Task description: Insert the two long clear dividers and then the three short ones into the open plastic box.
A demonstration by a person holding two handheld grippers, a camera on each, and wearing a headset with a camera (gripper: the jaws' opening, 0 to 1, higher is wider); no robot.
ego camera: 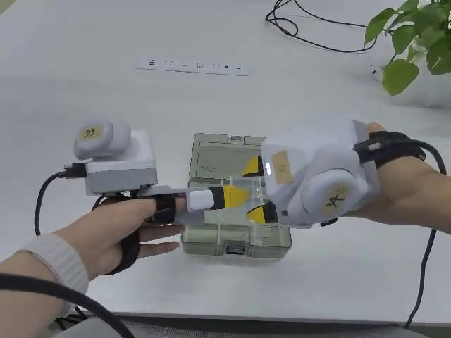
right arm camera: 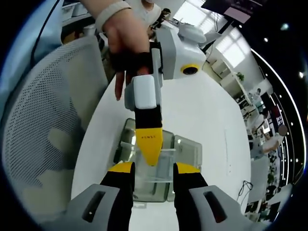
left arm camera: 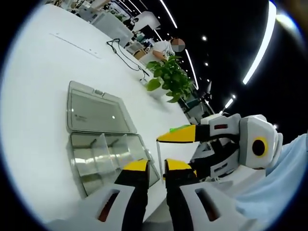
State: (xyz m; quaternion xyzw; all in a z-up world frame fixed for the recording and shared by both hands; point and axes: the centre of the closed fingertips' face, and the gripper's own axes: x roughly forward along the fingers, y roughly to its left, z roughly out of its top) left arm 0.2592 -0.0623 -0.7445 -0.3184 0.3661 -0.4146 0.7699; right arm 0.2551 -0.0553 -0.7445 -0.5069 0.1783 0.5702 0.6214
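Observation:
The open plastic box (ego camera: pixel 211 243) lies at mid-table with its lid (ego camera: pixel 218 158) flat behind it. A short clear divider (right arm camera: pixel 156 168) hangs over the box base. My right gripper (ego camera: pixel 256 189) comes in from the right, and its jaws hold the divider by its two ends (right arm camera: pixel 154 167). Reaching in from the left, my left gripper (ego camera: pixel 236 197) has its jaws nearly together on the divider's faces (left arm camera: pixel 158 164). The divider's thin edge (left arm camera: pixel 159 159) runs between them. Clear dividers stand upright in the box base (left arm camera: pixel 96 163). The left gripper's yellow tip (right arm camera: pixel 148 139) overlaps the divider's top.
A white power strip (ego camera: pixel 192 66) lies at the back of the table, with black cables (ego camera: pixel 310 28) and a green plant (ego camera: pixel 416 35) at the back right. A mesh chair (right arm camera: pixel 43 130) stands off the table's near edge.

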